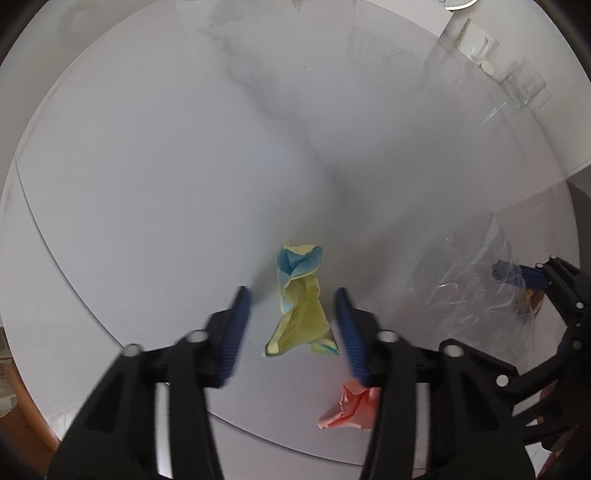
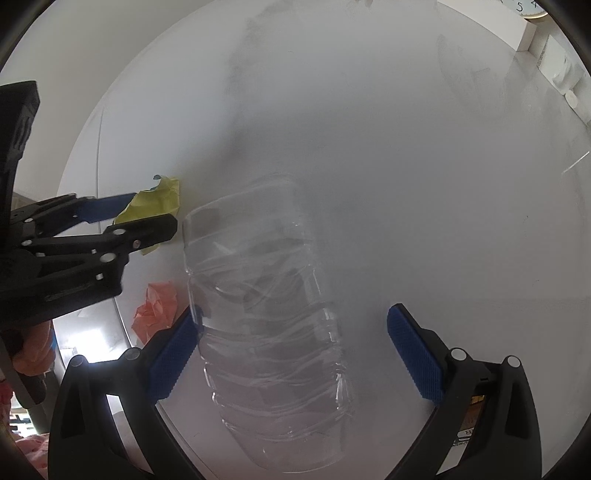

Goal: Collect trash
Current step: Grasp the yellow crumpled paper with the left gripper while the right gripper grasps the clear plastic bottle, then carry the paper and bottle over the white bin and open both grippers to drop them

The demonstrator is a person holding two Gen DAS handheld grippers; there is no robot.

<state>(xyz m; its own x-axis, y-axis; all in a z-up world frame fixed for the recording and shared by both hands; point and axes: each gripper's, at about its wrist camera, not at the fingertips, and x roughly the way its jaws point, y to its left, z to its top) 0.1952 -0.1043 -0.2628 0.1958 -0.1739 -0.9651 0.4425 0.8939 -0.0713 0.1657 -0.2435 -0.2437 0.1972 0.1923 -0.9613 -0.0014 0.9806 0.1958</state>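
A crumpled yellow and blue paper (image 1: 300,304) lies on the white round table (image 1: 147,177). My left gripper (image 1: 293,299) is open, with one blue pad on each side of the paper. A crumpled pink paper (image 1: 349,408) lies nearer, partly behind the right finger. A clear crushed plastic bottle (image 2: 269,314) lies between the pads of my open right gripper (image 2: 295,317); its left pad is at the bottle's side, its right pad is apart from it. The bottle also shows in the left wrist view (image 1: 476,280). The yellow paper (image 2: 157,203) and pink paper (image 2: 157,304) also show in the right wrist view.
Clear plastic items (image 1: 517,77) and a small white cap (image 1: 487,67) sit at the table's far right edge. A clock (image 2: 528,9) is at the top right. The table's rim (image 1: 74,295) curves close on the left.
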